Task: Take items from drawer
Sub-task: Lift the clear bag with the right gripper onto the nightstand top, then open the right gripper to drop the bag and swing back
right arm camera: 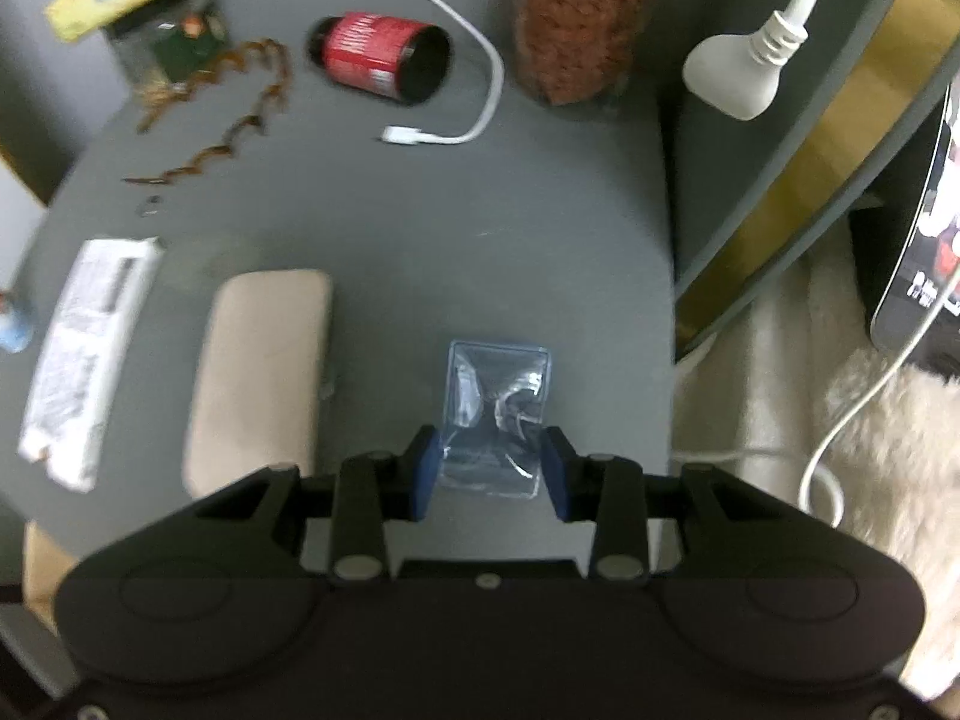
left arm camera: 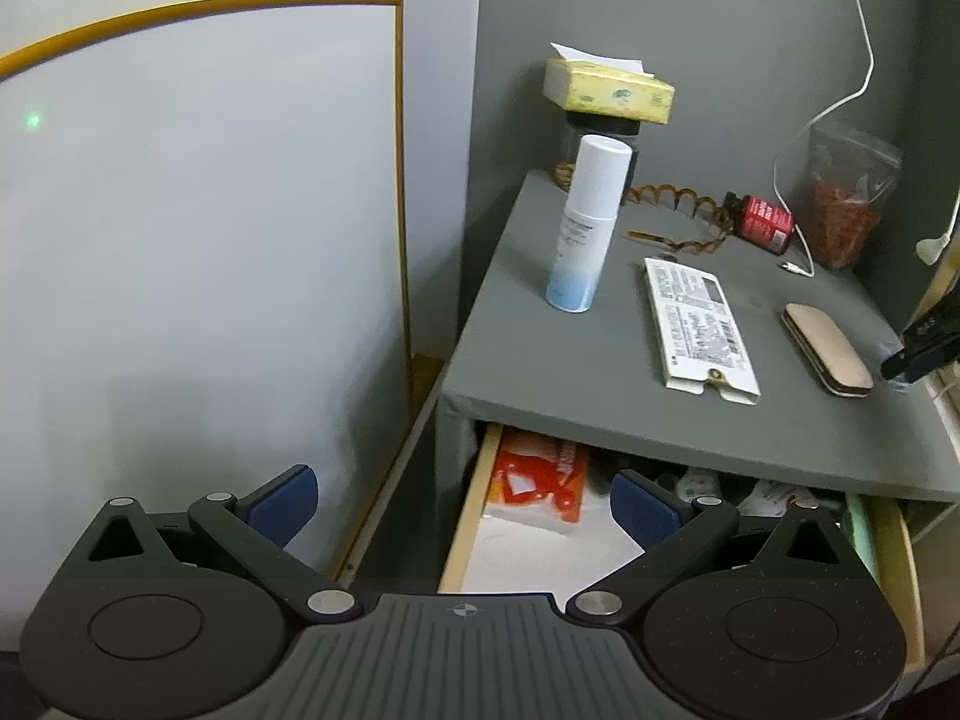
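Note:
The drawer [left arm camera: 474, 510] under the grey bedside table [left arm camera: 576, 372] stands pulled out. An orange and white packet [left arm camera: 534, 489] lies in it, with more small items further right in shadow. My left gripper [left arm camera: 462, 492] hovers over the drawer's front, open and empty. In the right wrist view my right gripper [right arm camera: 489, 471] is over the near right part of the grey table top [right arm camera: 420, 228]. A small clear plastic packet [right arm camera: 495, 402] sits between its blue pads [right arm camera: 423, 474], and both pads touch the packet's side edges.
On the table top stand or lie a white spray bottle [left arm camera: 585, 228], a flat white box [left arm camera: 699, 330], a beige case [right arm camera: 258, 378], a red bottle [right arm camera: 378, 57], a brown hair band [right arm camera: 240, 126], a white cable [right arm camera: 474, 120] and a bag of red bits [right arm camera: 576, 18]. A white wall panel [left arm camera: 210, 270] stands on the left.

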A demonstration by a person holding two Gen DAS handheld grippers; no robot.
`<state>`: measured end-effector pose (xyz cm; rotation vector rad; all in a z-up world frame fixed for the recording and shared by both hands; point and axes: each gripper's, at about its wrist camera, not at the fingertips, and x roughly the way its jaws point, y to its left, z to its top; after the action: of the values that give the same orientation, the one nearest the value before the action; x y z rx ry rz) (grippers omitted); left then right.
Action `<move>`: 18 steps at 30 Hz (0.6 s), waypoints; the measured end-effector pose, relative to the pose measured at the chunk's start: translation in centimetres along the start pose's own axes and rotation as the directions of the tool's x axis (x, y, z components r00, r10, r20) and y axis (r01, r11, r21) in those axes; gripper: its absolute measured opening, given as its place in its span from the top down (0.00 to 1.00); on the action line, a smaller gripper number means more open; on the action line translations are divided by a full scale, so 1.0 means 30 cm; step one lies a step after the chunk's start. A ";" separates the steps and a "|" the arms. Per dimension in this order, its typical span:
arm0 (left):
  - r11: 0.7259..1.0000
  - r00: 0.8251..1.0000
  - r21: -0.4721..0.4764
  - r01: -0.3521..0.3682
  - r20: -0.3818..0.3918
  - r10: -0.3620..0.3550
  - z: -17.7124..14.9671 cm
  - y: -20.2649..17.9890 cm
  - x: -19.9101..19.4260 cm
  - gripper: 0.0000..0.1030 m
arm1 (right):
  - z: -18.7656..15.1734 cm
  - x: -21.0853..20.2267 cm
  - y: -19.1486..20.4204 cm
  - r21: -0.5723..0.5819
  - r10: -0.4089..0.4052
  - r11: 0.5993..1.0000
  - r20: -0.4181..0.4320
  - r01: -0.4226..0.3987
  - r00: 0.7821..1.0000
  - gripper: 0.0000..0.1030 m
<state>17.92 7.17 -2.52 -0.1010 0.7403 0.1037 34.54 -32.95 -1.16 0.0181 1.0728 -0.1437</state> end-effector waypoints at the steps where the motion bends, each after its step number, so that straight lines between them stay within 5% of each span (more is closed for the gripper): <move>1: 1.000 1.000 0.001 0.001 0.000 -0.001 -0.002 -0.002 0.000 0.00 | 0.001 0.006 0.000 -0.003 -0.010 1.000 0.000 0.010 1.000 0.48; 6: 0.999 1.000 0.030 0.021 0.002 -0.021 -0.003 -0.043 0.001 0.00 | -0.092 -0.121 0.019 -0.007 -0.029 1.000 0.145 0.030 0.989 0.42; 9: 0.999 1.000 0.023 0.023 0.000 -0.023 -0.006 -0.032 -0.001 0.00 | -0.225 -0.255 0.059 -0.079 0.125 0.991 0.201 -0.112 0.972 0.34; 13: 1.000 1.000 0.013 0.022 -0.003 -0.022 -0.007 -0.015 0.000 0.00 | -0.435 -0.321 0.194 -0.264 0.366 0.904 0.069 -0.337 0.928 0.33; 18: 1.000 1.000 0.005 0.003 0.009 -0.003 -0.008 -0.001 -0.008 0.00 | -0.580 -0.136 0.465 -0.506 0.296 0.790 -0.178 -0.345 0.939 0.46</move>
<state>17.60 7.09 -2.52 -0.0964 0.7309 0.0993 19.19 -17.21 -6.69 -0.2975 1.1541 0.4759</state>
